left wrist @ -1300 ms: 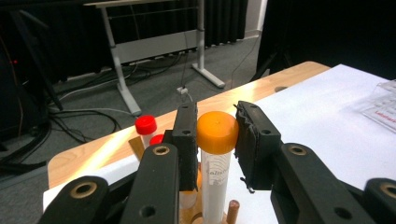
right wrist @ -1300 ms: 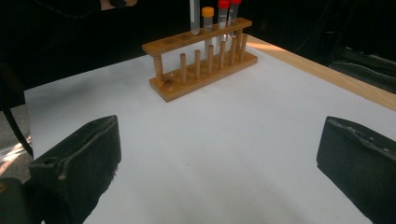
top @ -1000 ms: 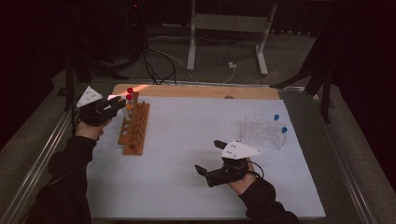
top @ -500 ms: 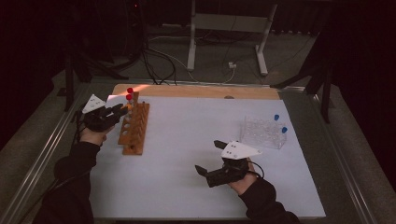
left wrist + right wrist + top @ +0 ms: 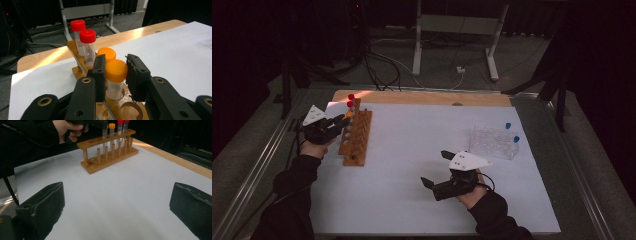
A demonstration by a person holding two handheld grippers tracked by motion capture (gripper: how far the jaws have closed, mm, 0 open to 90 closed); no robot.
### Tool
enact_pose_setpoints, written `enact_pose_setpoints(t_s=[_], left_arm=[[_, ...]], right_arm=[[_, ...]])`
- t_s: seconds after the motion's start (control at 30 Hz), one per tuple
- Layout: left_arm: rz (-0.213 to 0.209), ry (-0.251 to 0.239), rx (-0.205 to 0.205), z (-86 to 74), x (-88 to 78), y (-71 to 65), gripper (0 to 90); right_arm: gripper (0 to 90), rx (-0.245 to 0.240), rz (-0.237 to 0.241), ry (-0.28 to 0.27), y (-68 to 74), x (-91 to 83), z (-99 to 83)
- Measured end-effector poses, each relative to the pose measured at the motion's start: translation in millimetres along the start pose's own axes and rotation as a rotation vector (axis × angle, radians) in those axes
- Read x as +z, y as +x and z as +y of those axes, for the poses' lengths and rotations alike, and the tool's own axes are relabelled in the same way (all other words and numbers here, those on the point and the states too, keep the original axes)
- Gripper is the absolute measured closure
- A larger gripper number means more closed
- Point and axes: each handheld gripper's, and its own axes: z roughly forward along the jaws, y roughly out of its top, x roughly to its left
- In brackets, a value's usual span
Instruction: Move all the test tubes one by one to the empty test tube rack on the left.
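A wooden tube rack (image 5: pixel 356 140) stands at the left of the white sheet (image 5: pixel 422 150). At its far end sit two red-capped tubes (image 5: pixel 87 36) and an orange-capped tube (image 5: pixel 106 53). My left gripper (image 5: pixel 117 67) is shut on the cap of a second orange-capped tube (image 5: pixel 116 71), whose body stands upright in a rack hole. In the high view this gripper (image 5: pixel 343 121) reaches in from the rack's left side. My right gripper (image 5: pixel 436 168) rests on the sheet near the front right. Its pads (image 5: pixel 41 205) stand wide apart, open, with nothing between them.
A clear plastic rack (image 5: pixel 494 141) holding two blue-capped tubes (image 5: pixel 508 125) stands at the right of the sheet. A wooden board edge (image 5: pixel 422 97) runs along the far side. Metal stand legs (image 5: pixel 417 50) and cables lie on the floor beyond the table.
My left gripper has come down with the orange-capped tube, lowering it into the rack. The right gripper has stayed where it was.
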Motion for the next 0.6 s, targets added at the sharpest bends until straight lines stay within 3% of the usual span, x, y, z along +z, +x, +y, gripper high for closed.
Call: enact_pose_setpoints(t_s=[0.17,0.33,0.43,0.53,0.6], left_arm=[[-0.017,0.010,0.001,-0.7,-0.8,0.0,70.0],[-0.053,-0.016,-0.020,5.8,-9.9,-0.9,43.1],[-0.079,-0.035,-0.011,12.1,-20.2,-6.4,30.0],[-0.132,-0.040,0.000,15.5,-29.9,-15.7,16.1],[-0.170,-0.041,0.008,15.9,-35.6,-23.4,12.1]], right_arm=[[0.0,0.003,0.003,-0.001,-0.2,0.1,0.3],[0.0,0.001,-0.003,-0.005,-1.2,-1.9,1.5],[0.0,0.006,-0.005,-0.006,-3.3,-3.9,2.5],[0.0,-0.008,-0.008,-0.006,-6.7,-6.1,3.3],[0.0,-0.021,-0.003,-0.016,-9.6,-8.4,4.3]])
